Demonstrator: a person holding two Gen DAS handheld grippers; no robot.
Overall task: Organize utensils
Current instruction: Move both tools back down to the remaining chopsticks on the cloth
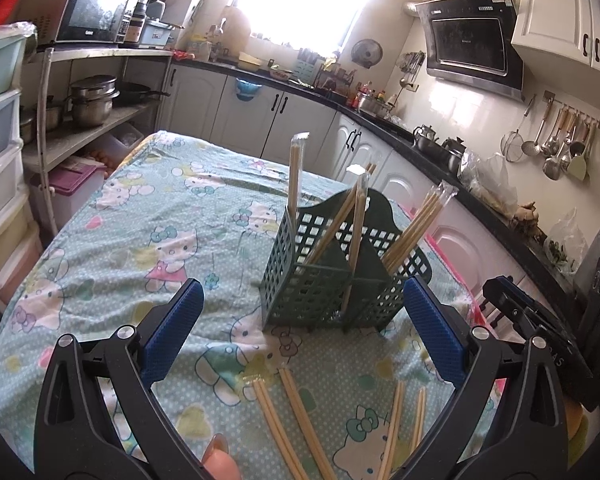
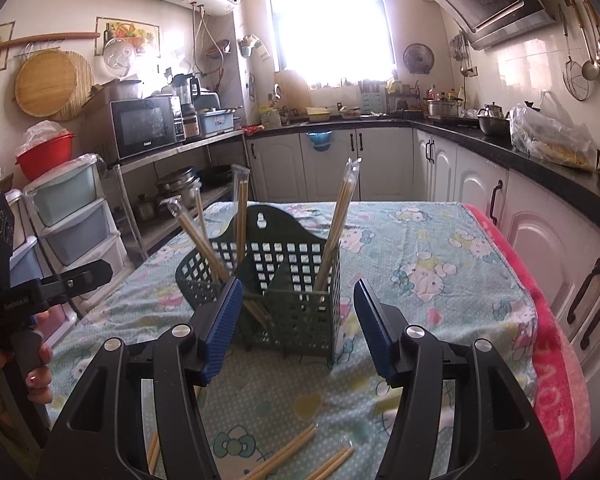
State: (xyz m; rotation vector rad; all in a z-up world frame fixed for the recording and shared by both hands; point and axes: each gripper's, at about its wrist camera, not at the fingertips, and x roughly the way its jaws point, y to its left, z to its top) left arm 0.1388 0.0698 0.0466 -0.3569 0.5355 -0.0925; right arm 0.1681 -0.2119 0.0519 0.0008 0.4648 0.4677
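A dark green lattice utensil basket [image 1: 332,280] [image 2: 292,312] stands upright on the table, with several wrapped chopstick pairs [image 1: 296,176] [image 2: 340,220] leaning in its compartments. More chopsticks [image 1: 284,420] [image 2: 288,452] lie loose on the cloth in front of it. My left gripper [image 1: 302,286] hovers open just before the basket, above the loose pairs, with nothing between its blue pads [image 1: 180,320]. My right gripper [image 2: 298,286] is also open and empty, facing the basket from the other side. In the right wrist view, a hand [image 2: 36,376] holds the left gripper's frame at the left edge.
The table wears a pale green cartoon-cat cloth [image 1: 140,220] with a pink towel [image 2: 552,360] along its right edge. Plastic drawers [image 2: 76,216] and a metal shelf with pots [image 1: 92,100] stand to the left. White cabinets under a black counter [image 2: 500,148] run behind and to the right.
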